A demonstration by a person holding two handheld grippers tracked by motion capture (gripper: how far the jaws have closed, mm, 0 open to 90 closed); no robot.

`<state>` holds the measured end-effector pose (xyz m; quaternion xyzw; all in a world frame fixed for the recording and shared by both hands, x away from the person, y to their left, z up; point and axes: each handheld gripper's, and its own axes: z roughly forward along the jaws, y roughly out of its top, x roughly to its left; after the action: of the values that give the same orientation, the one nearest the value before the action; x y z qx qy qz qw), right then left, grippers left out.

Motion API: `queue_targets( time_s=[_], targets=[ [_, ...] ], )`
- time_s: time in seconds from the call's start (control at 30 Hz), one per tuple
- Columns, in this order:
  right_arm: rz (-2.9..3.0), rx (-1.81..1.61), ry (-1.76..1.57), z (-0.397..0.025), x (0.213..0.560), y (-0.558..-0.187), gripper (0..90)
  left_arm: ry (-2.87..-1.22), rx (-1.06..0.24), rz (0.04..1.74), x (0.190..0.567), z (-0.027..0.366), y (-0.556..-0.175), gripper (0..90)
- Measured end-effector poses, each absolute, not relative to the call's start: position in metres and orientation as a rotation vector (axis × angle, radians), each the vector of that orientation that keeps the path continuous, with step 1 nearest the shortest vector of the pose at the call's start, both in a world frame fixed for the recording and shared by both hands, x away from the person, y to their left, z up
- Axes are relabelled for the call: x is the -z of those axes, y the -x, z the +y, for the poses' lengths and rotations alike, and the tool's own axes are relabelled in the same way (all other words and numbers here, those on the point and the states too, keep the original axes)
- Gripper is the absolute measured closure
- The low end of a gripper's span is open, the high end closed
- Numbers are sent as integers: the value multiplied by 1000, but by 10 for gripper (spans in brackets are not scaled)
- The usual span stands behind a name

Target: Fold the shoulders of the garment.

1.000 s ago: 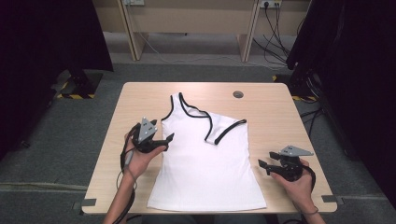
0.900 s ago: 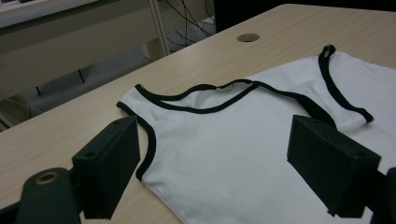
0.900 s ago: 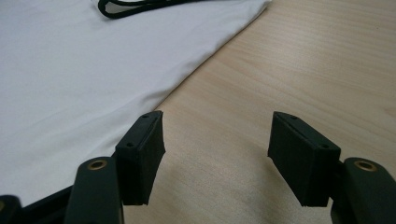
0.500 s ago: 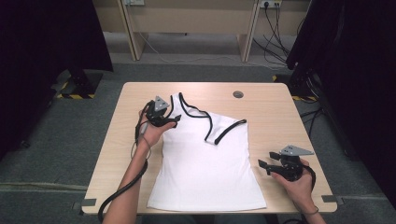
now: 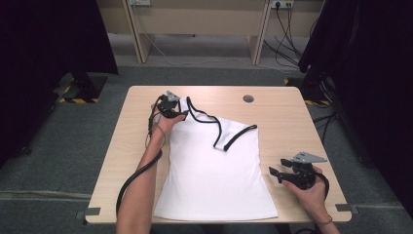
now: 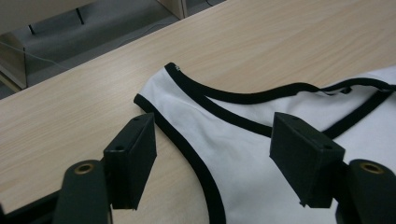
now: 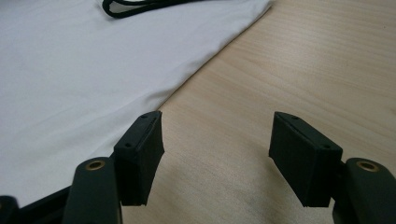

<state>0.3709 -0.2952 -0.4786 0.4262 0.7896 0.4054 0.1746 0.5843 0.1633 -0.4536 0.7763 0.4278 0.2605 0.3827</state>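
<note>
A white tank top (image 5: 214, 170) with black trim lies flat on the wooden table (image 5: 292, 122), its hem toward the person. Its right strap (image 5: 234, 136) is folded in across the chest. My left gripper (image 5: 179, 113) is open at the top's far-left shoulder strap (image 5: 187, 103). In the left gripper view that strap (image 6: 187, 93) lies just ahead of the open left gripper (image 6: 212, 126), whose jaws straddle the black-edged armhole. My right gripper (image 5: 274, 174) rests open beside the top's right edge; in the right gripper view the right gripper (image 7: 217, 121) spans bare wood next to the white cloth (image 7: 70, 70).
A round cable grommet (image 5: 248, 98) sits near the table's far edge. Pale desks with hanging cables (image 5: 282, 19) stand behind, and dark curtains (image 5: 44, 58) hang on both sides. Bare wood lies right and left of the top.
My left gripper has travelled away from the person along the top's left side, up to the shoulder strap. The right gripper has stayed put.
</note>
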Motion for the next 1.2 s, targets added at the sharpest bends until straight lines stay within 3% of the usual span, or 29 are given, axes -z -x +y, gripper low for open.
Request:
queue_targets(
  time_s=[0.73,1.03,1.2],
  targets=[
    [2239,-1157,-1204,-295,478,-371,359,-2069,-605,1180,468,152,-617,416],
    [2241,-1157,-1203,-295,479,-371,359,-2061,-560,1185,476,153,-619,515],
    [2242,-1160,-1203,-296,479,-371,360,-2069,-535,1161,476,152,-619,638]
  ],
)
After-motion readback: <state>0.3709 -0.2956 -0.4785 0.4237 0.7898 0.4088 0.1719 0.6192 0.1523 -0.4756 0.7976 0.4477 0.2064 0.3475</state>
